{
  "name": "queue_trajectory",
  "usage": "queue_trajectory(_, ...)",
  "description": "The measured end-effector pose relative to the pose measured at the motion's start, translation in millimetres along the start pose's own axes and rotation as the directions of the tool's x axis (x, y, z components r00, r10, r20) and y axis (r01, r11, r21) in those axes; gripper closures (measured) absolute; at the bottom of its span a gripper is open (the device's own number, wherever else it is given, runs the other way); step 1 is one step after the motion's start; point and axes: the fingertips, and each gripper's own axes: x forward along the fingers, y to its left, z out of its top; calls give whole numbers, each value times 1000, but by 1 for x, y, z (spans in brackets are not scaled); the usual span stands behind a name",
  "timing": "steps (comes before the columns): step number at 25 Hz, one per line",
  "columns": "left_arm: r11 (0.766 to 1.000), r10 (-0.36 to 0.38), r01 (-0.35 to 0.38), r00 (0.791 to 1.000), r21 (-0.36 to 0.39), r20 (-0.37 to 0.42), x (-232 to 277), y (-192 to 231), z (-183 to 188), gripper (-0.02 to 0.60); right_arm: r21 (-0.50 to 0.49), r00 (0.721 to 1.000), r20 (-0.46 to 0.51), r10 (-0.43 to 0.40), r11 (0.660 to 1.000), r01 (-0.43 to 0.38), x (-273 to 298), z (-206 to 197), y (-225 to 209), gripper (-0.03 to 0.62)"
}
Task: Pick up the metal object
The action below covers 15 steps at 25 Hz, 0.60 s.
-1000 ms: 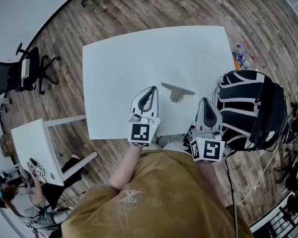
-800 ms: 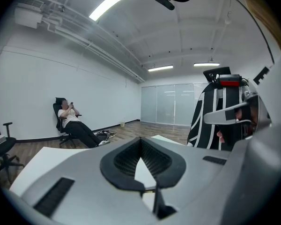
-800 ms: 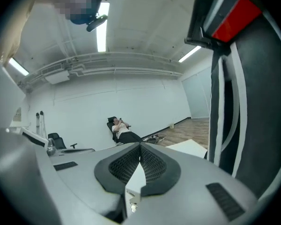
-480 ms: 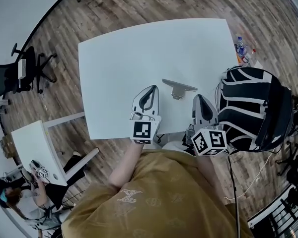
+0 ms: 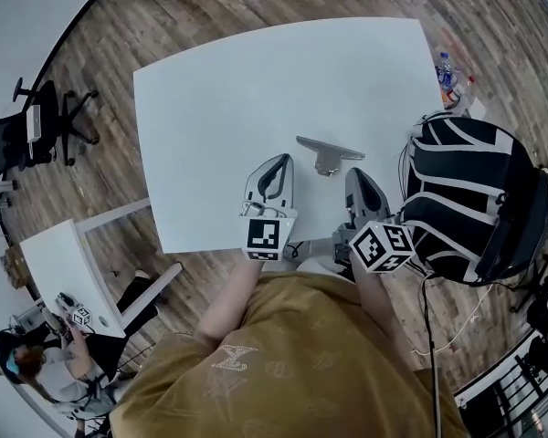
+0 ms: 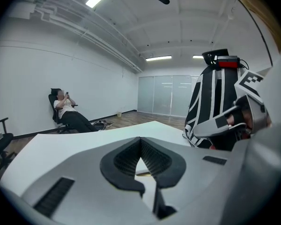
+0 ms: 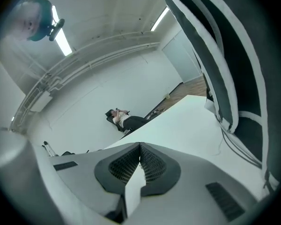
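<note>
Metal object [image 5: 327,153] lay on the white table [image 5: 210,89], toward the person's edge, with nothing touching it. Left gripper [image 5: 275,164] was just to the object's near-left, tips short of it, jaws closed together and holding nothing. Right gripper [image 5: 358,175] was just to the object's near-right, also apart from it, jaws pressed together and empty. Black-and-white backpack [image 5: 466,199] stood right of the object, past the table edge.

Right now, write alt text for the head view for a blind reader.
A person in a mustard shirt holds the left claw and right claw, both shut and empty, over the near edge of a white table, a metal object lying just beyond them. A black-and-white backpack stands at the right.
</note>
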Motion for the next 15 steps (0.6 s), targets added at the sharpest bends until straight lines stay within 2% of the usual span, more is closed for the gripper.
queue_trajectory(5,1000,-8,7,1000,-10,-27,5,-1,-15,575,130,999,-39,-3,991,8,8,-21,-10,586)
queue_trajectory(15,999,-33,32,997,-20,-74,11,-4,-38,577,255,993,-115,-29,965,58,19,-58,-23,585)
